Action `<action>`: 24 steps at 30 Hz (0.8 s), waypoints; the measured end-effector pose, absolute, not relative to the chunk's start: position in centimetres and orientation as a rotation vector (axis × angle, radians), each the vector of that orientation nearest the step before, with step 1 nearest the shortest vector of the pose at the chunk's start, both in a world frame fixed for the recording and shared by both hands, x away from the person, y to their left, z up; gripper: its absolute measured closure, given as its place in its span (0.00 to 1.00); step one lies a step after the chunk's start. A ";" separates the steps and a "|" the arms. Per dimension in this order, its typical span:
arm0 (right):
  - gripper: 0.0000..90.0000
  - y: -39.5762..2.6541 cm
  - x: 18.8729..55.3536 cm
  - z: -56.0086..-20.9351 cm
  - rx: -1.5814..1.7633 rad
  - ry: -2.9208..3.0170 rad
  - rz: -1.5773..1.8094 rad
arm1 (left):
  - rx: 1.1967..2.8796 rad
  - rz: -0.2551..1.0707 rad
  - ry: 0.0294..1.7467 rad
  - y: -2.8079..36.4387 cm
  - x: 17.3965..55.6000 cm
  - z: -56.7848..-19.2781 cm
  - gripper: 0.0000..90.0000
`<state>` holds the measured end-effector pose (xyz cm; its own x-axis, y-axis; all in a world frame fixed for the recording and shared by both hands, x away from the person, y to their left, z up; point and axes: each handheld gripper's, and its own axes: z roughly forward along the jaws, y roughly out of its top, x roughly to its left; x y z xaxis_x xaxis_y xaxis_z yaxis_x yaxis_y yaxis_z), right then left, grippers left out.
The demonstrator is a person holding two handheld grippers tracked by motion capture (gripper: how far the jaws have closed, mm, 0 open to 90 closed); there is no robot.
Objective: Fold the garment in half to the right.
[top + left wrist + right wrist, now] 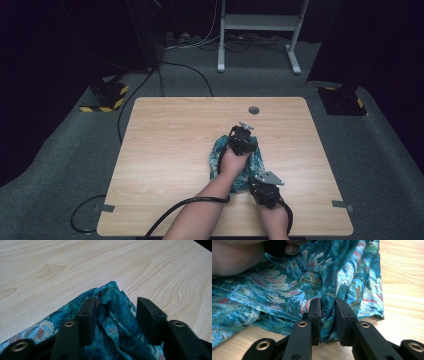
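Note:
A teal cloth with a red and white floral print (257, 161) lies bunched on the wooden table (170, 150), right of centre. My left gripper (242, 142) rests on the cloth's far part. In the left gripper view its jaws stand well apart (116, 307), with a raised ridge of the cloth (110, 296) between them and not pinched. My right gripper (260, 184) sits at the cloth's near edge. Its jaws (328, 307) stand a narrow gap apart around a fold of the cloth (287, 282), with no clear squeeze on it. The left hand (237, 257) lies on the cloth beyond.
A round cable hole (254, 110) is in the table near its far edge. Black cables (175, 207) trail off the near edge. Beyond the table are a white stand (260, 30) and yellow-and-black striped bases (106, 97) on grey carpet.

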<state>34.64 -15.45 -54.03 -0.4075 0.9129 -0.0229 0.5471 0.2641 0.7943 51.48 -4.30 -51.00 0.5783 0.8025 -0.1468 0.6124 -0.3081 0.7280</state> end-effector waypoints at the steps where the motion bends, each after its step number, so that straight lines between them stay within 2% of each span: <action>1: 0.81 -15.5 34.7 -54.0 1.319 2.052 0.999 | 2.026 0.298 1.128 -4.3 51.5 -50.9 0.49; 5: 0.74 -15.6 34.9 -53.8 1.327 2.041 1.004 | 2.020 0.291 1.122 -4.5 51.5 -50.6 0.37; 12: 0.57 -16.1 35.3 -53.2 1.333 2.014 1.036 | 1.996 0.307 1.084 -3.7 51.5 -49.3 0.23; 16: 0.48 -16.2 35.6 -52.8 1.317 2.015 1.051 | 1.973 0.316 1.090 -2.3 51.6 -48.7 0.19; 21: 0.41 -16.3 36.0 -52.4 1.303 2.013 1.079 | 1.950 0.332 1.108 -0.6 51.7 -48.3 0.16; 24: 0.32 -16.4 36.5 -52.3 1.289 2.025 1.109 | 1.945 0.345 1.118 0.6 51.7 -48.3 0.13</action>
